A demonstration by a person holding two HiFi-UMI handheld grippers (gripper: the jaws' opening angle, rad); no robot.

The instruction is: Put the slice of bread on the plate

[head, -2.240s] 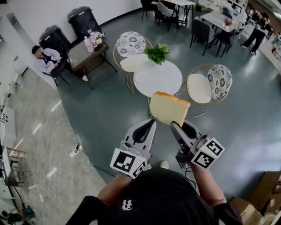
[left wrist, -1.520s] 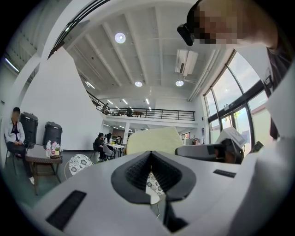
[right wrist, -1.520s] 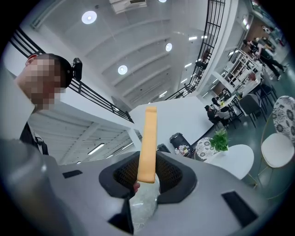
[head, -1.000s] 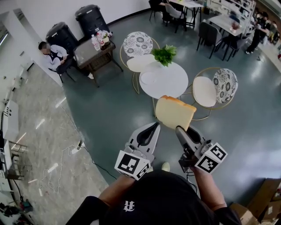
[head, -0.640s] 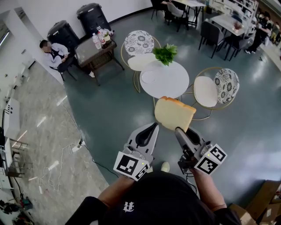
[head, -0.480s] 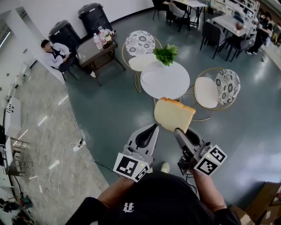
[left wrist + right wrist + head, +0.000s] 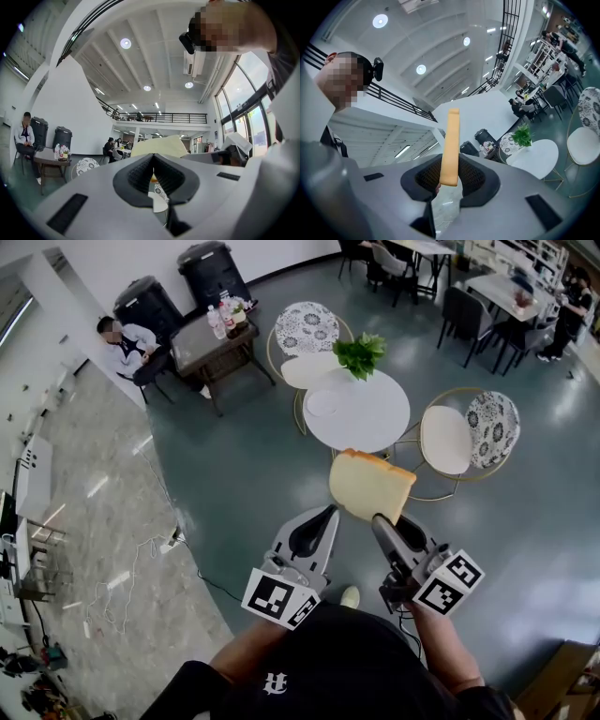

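**Bread slice (image 7: 368, 486) held in right gripper (image 7: 380, 521), short of round worktop (image 7: 375, 423)**

Right gripper is clenched on the slice's lower edge. The slice stands upright above the jaws, in the air on the worktop's near side, not touching it. White plate (image 7: 323, 404) lies on the worktop's left part. Leafy plant (image 7: 361, 352) sits at the worktop's far edge. Left gripper (image 7: 326, 514) has its jaws together with nothing between them, and is also on the worktop's near side.
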